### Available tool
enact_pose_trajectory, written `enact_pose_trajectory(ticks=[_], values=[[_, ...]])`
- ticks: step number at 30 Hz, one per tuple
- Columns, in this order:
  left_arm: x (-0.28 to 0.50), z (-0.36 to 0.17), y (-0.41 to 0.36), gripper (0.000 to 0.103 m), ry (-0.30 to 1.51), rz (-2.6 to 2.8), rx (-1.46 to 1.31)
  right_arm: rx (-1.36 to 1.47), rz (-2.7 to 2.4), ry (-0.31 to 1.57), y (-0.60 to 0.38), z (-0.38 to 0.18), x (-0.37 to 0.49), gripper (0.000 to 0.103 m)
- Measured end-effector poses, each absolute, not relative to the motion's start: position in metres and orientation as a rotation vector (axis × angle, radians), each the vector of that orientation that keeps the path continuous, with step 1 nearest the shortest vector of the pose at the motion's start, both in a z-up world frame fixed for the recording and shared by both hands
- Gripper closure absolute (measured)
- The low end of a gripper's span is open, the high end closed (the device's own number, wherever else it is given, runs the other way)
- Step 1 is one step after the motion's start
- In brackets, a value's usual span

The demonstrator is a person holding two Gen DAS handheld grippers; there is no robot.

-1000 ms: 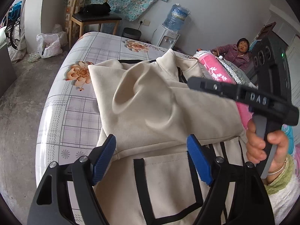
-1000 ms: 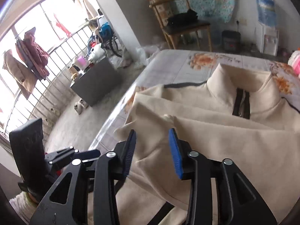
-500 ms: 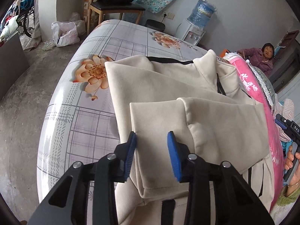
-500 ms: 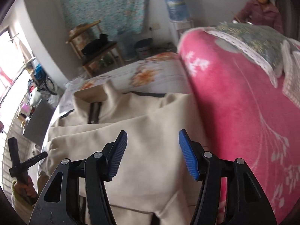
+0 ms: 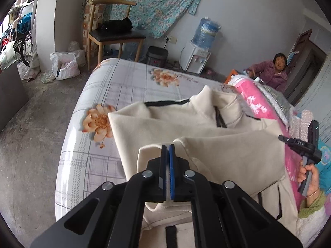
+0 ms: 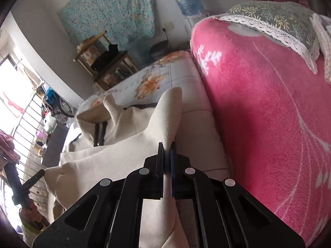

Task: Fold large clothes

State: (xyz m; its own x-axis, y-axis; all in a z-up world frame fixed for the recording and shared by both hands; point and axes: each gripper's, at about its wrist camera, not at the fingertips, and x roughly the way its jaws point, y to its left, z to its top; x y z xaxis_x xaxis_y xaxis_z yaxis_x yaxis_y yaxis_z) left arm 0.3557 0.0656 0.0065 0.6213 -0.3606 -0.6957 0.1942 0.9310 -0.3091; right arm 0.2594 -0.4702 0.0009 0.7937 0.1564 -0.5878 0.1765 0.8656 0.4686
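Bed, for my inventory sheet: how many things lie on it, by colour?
Cream: 1, the jacket
Pink: 1, the blanket
Green: 1, the leaf-print pillow on the blanket
Total: 3, all on the bed

Readable text: one marking only; white characters, apparently "DAS" seen upside down, on the black body of the right gripper [image 5: 298, 143], far right of the left gripper's closed jaws in the left wrist view; print on the blue water bottle [image 5: 205, 32], up and right of those jaws, too blurred to read; nothing legible in the right wrist view.
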Motion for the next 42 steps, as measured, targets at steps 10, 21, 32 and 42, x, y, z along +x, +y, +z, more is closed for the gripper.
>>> enact_pose_trajectory(ticks=[10,21,32,42], values=[[0.382,-0.049,0.064,0.101,0.946,-0.245,-0.239,0.769,0.003,0.624,-0.508,-0.033,0.256,0.101],[0.364,-0.037,0.062,0.098,0.906,-0.19,-0.14,0.619,-0.136,0.584,-0.508,0.005,0.225,0.084],[0.35,-0.065,0.031,0.096,0.995,-0.264,-0.051,-0.104,-0.007,0.89,-0.408,-0.04,0.211,0.073],[0.35,-0.061,0.035,0.096,0.987,-0.252,-0.053,-0.224,0.024,0.847,-0.371,-0.018,0.18,0.051]])
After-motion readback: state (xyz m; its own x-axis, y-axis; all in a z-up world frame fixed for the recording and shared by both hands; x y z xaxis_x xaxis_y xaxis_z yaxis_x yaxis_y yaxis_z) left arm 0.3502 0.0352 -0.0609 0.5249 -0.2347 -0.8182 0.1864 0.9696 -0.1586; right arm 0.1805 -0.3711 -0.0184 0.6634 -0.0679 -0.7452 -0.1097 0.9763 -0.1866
